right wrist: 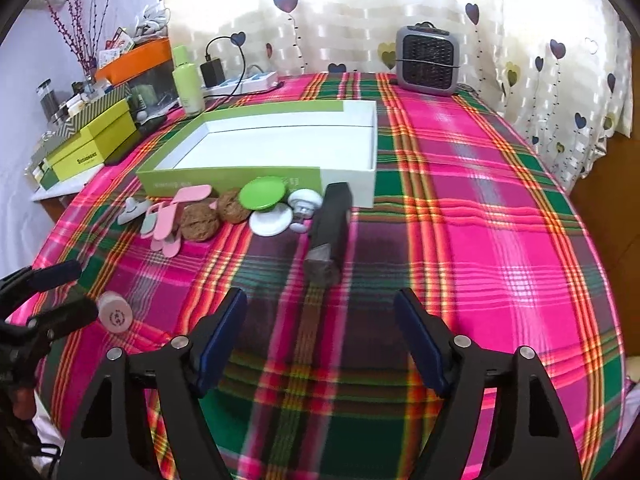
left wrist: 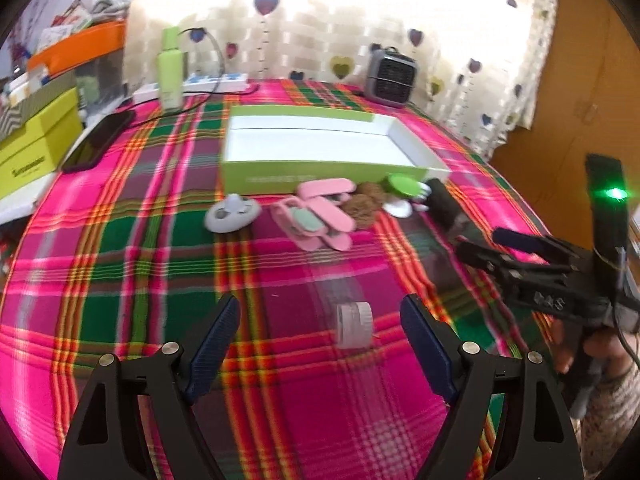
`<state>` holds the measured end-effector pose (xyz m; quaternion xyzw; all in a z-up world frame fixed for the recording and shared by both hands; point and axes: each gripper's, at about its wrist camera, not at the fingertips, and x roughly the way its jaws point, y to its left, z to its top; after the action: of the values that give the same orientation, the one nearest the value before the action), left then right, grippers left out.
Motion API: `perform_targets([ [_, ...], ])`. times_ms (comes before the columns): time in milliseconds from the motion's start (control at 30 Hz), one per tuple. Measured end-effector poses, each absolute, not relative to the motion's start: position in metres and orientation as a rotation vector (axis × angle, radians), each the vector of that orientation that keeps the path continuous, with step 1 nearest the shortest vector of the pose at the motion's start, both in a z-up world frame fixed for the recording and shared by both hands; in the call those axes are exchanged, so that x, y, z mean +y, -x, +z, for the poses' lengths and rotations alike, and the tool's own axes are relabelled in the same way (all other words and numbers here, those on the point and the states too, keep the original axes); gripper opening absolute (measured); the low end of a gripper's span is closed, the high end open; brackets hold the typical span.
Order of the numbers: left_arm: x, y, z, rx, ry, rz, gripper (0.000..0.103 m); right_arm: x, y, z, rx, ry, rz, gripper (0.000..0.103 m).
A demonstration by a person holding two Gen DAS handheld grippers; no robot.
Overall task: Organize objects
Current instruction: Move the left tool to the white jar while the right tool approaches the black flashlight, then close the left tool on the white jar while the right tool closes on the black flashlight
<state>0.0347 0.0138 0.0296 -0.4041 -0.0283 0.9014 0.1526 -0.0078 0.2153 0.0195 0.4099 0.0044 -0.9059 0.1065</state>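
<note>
An open green-and-white box (left wrist: 320, 172) (right wrist: 256, 176) lies on the plaid cloth. In front of it sit a grey round piece (left wrist: 232, 212), pink clips (left wrist: 320, 216) (right wrist: 168, 220), two brown walnuts (left wrist: 362, 204) (right wrist: 200, 224), a green lid (left wrist: 402, 184) (right wrist: 264, 196), white round pieces (right wrist: 276, 220) and a black box (left wrist: 444, 204) (right wrist: 330, 232). My left gripper (left wrist: 320, 312) (right wrist: 48, 292) is open, and a small white jar (left wrist: 354, 324) (right wrist: 116, 312) lies on the cloth between its fingers, untouched. My right gripper (right wrist: 320, 304) (left wrist: 480, 242) is open and empty, just short of the black box.
A grey fan heater (left wrist: 390, 76) (right wrist: 428, 60) stands at the table's back by the heart-print curtain. A green bottle (left wrist: 170, 68), a power strip (left wrist: 200, 82) and a dark phone (left wrist: 98, 140) are at the back left. Yellow-green boxes (left wrist: 36, 140) are stacked off the left edge.
</note>
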Motion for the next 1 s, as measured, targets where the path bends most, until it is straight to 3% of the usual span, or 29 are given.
perform_targets([
  [367,0.033,-0.038,0.013,-0.048,1.235,2.517,0.067,0.220,0.028,0.022,0.003,-1.212,-2.673,0.065],
  [767,0.034,-0.034,0.011,-0.029,1.237,2.566,0.044,0.220,0.048,0.012,-0.044,-1.282,-2.652,0.056],
  [1000,0.031,-0.032,0.011,-0.041,1.241,2.578,0.032,0.218,0.054,0.013,-0.003,-1.286,-2.657,0.042],
])
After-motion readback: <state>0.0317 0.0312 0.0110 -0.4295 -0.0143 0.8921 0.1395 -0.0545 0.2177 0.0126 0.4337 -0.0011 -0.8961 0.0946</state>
